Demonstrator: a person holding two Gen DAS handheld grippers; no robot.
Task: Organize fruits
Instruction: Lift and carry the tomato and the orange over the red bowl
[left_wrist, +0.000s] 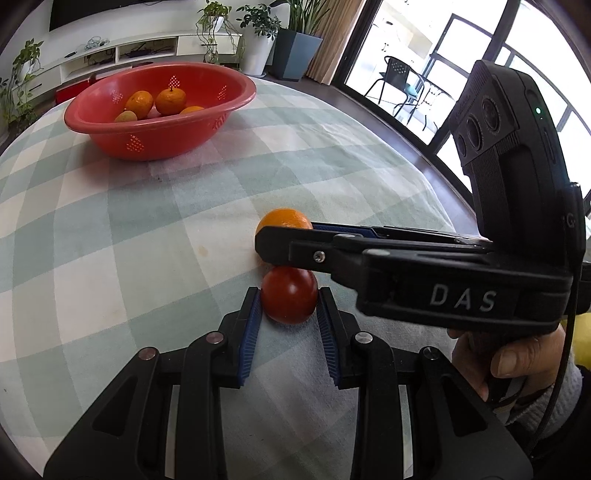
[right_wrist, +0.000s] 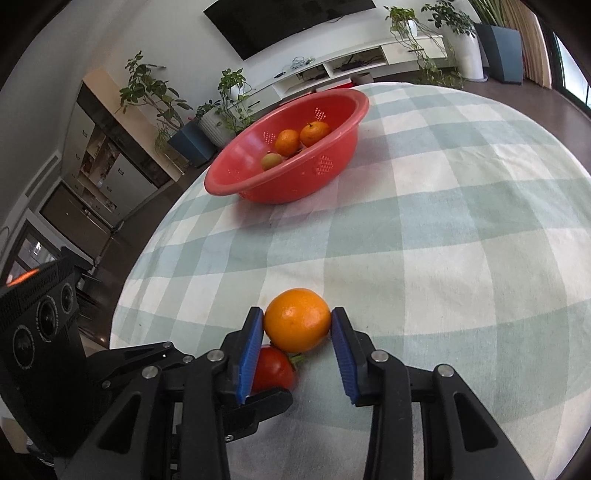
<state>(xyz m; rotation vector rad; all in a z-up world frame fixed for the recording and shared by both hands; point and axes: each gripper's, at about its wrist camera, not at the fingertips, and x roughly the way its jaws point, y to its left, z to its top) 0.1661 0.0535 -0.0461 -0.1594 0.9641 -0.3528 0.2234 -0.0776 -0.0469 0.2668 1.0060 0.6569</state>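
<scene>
1. Presently, two fruits are found on the counter (right_wrist: 461, 229), well short of the red basin (right_wrist: 236, 184): a tomato (left_wrist: 290, 295) and an orange (right_wrist: 297, 319), touching one another, the orange on the side nearer the basin.
2. The left claw (left_wrist: 289, 301) is seen closed on the tomato, both blue pads pressed to its flanks; the fruit rests on the checked cloth and is not raised.
3. The right claw (right_wrist: 297, 325) is seen closed about the orange, a pad against each side. Whether the grip is fully firm cannot be told.
4. The right claw is laid across from the side, just above the tomato, its fingers crossing those of the left claw. This crossing is judged a consequence of the two fruits lying in contact.
5. Several oranges and one greenish fruit are noted already inside the basin, so it is judged to be the collecting place.
6. A hand (left_wrist: 513, 360) is seen on the grip of the right tool.
7. Risk is judged present: lifting either fruit may disturb its neighbour.
</scene>
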